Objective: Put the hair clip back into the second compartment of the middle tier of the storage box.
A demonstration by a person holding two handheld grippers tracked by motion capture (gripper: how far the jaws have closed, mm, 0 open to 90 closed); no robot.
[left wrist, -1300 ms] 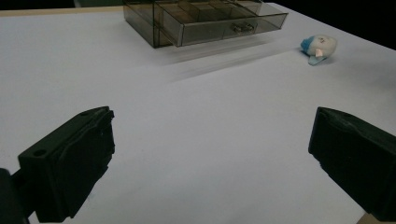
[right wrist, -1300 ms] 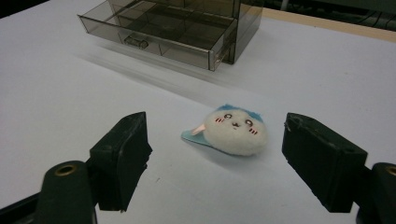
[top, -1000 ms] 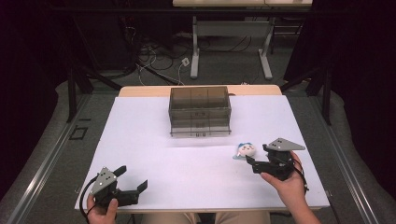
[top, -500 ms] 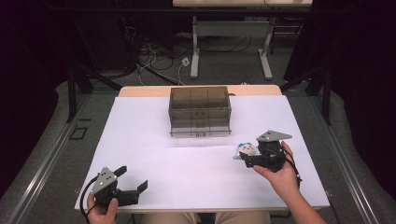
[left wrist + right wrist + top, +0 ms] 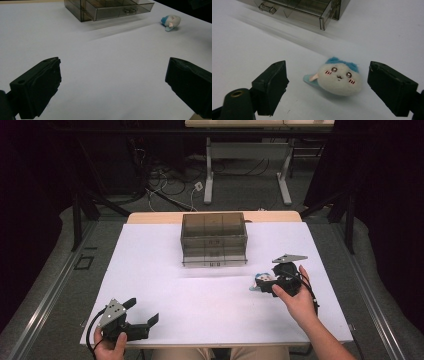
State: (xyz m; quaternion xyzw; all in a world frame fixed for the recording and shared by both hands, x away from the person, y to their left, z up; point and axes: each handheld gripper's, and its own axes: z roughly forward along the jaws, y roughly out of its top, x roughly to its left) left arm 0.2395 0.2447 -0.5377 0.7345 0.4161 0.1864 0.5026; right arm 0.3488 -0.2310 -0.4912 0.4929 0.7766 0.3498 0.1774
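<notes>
the right gripper [image 5: 328,86] hangs wide open around the small plush toy [image 5: 339,78], jaws either side and apparently not touching, probably lined up to pinch it. the toy lies on the white table [image 5: 200,295] right of the smoky plastic drawer box [image 5: 214,239]. the left gripper [image 5: 142,312], open and empty, waits at the near edge.

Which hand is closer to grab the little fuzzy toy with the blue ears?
Right. The right gripper has its open jaws on either side of the plush toy. The left gripper sits far off, near the table's front edge.
</notes>
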